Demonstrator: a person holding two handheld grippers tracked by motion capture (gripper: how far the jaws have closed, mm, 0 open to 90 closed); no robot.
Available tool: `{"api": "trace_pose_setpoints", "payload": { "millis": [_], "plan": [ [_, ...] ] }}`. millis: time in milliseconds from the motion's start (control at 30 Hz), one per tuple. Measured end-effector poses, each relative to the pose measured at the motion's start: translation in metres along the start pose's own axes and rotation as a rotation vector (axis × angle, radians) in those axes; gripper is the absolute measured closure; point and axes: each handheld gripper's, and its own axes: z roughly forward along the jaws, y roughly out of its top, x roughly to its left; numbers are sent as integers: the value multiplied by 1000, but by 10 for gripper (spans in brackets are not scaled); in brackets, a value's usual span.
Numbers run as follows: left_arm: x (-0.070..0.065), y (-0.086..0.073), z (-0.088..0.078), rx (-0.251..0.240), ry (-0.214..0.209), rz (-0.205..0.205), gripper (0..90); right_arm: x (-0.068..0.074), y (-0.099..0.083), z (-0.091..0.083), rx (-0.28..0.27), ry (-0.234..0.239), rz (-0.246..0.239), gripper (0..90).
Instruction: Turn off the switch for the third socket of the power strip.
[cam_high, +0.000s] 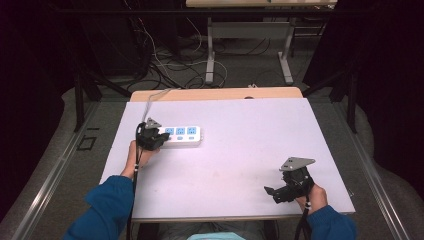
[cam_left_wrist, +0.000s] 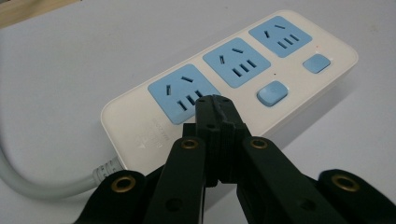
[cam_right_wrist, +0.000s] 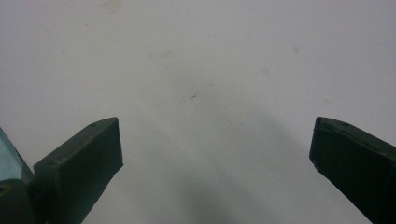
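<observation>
- Power strip (cam_high: 181, 136) lies left of centre in the high view, on the white table (cam_high: 240, 150); I have my left gripper (cam_left_wrist: 214, 105) over its near socket (cam_left_wrist: 183, 93), jaws pressed together on nothing.
- If I push down off-centre, the strip could skid or pivot, since its cord (cam_left_wrist: 28, 179) trails loose at lower left.
- My closed tips may miss the button (cam_left_wrist: 272, 92) and jab the socket slots instead.
- My right gripper (cam_high: 280, 192), lower right, stands spread wide and idle, too far off to steady the strip.
</observation>
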Motion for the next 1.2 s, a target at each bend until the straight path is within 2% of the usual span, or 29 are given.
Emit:
{"api": "trace_pose_setpoints", "payload": {
  "millis": [133, 333, 433, 667, 867, 900, 967, 1000, 1067, 1100, 1167, 1200],
  "plan": [
    [0, 0, 0, -1, -2, -6, 900, 0, 0, 0, 0, 2, 0, 19],
    [0, 0, -1, 13, 4, 8, 900, 0, 0, 0, -1, 1, 0, 19],
    [1, 0, -1, 12, 4, -3, 900, 0, 0, 0, -1, 2, -1, 19],
    [1, 0, -1, 5, 3, 2, 900, 0, 0, 0, -1, 3, -1, 19],
    [-2, -1, 0, -7, 27, 21, 900, 0, 0, 1, -5, 4, 1, 20],
    [-2, -1, -1, -2, 28, 19, 900, 0, 1, 0, 9, 5, 2, 20],
    [-2, -1, -1, -8, 27, 15, 900, 0, 1, 0, 10, 5, 2, 20],
    [-2, 0, -2, 7, 22, 11, 900, 0, 0, 1, -5, 4, 0, 20],
    [-2, 0, -2, 1, 19, 14, 900, 0, 0, 0, -3, 4, -1, 21],
    [-1, 0, -2, -3, 19, 15, 900, 0, 1, -1, 15, 7, -1, 20],
    [-2, 0, -2, -2, 22, 17, 900, 0, 1, 1, -4, 5, 2, 21],
    [-2, 0, -2, -2, 22, 17, 900, 0, 1, 0, 10, 8, -1, 21]
  ]
}}
